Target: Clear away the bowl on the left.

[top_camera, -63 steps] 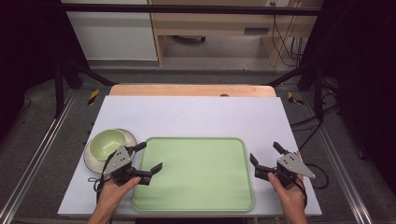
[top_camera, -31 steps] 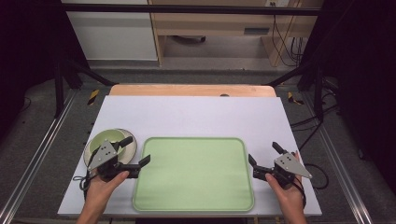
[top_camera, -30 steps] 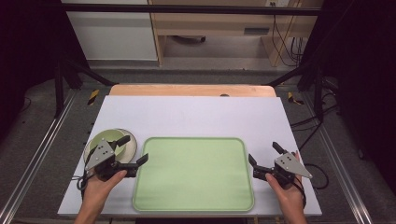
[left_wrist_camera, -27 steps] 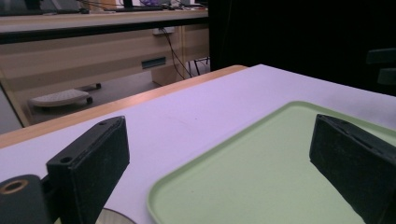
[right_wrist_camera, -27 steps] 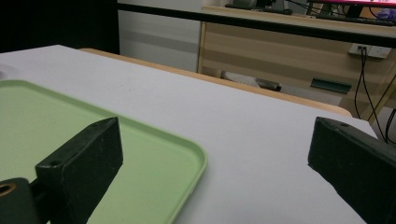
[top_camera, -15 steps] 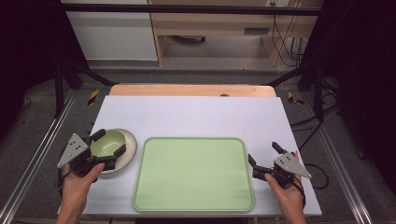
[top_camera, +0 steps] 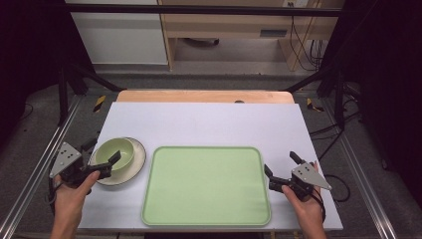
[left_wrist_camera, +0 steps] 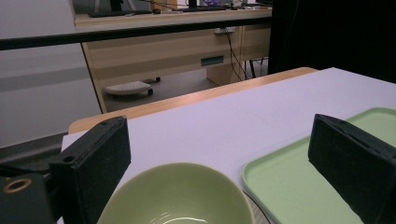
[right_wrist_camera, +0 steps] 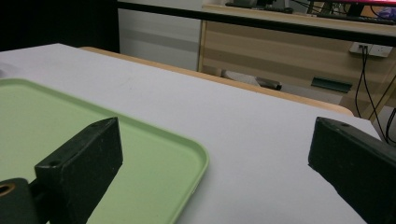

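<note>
We hold our left gripper (top_camera: 103, 154) wide apart around the green bowl (top_camera: 115, 153), which sits on a plate (top_camera: 134, 167) at nine o'clock from the tray (top_camera: 206, 184). If we squeeze off-center, the bowl may slip or tip. Our right gripper (top_camera: 280, 167) waits, spread wide too, at three o'clock.

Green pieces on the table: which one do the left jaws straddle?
The bowl, sitting on the pale plate. The left gripper has a jaw either side of it; the flat tray lies beside, apart.
</note>
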`<state>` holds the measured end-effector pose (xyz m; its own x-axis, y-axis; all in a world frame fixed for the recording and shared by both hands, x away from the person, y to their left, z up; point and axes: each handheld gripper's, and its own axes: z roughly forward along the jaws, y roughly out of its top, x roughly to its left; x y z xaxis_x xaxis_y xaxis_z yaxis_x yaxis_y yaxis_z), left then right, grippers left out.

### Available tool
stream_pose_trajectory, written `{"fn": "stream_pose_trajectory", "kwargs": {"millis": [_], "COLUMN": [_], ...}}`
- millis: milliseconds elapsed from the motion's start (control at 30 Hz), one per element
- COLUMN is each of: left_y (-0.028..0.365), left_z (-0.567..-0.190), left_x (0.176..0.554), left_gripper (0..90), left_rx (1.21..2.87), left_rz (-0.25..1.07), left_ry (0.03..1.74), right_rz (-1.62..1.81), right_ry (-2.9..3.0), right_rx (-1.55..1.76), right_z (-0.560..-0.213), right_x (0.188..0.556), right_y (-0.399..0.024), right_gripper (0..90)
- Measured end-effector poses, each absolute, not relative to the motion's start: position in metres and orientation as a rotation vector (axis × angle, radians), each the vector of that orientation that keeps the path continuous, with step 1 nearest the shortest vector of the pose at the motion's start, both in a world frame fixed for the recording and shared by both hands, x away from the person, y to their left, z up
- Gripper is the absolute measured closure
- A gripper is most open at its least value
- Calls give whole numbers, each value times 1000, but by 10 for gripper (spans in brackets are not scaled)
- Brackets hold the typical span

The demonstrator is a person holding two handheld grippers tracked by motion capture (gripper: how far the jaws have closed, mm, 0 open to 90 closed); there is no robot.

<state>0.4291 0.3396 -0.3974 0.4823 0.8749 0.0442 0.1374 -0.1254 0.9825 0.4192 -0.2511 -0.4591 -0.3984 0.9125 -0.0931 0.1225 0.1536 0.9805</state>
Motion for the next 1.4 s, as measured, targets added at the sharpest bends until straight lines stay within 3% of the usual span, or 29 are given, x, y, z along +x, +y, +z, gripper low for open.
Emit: {"fn": "stream_pose_trajectory", "kwargs": {"millis": [1400], "left_y": [371], "left_z": [-421], "left_x": [439], "left_gripper": [91], "left_rx": [1603], "left_rz": [827], "left_ry": [1145], "right_rz": [1308], "right_ry": [1680], "right_rx": [1014], "right_z": [-459], "right_x": [420], "right_y": [-250], "right_gripper": [40]}}
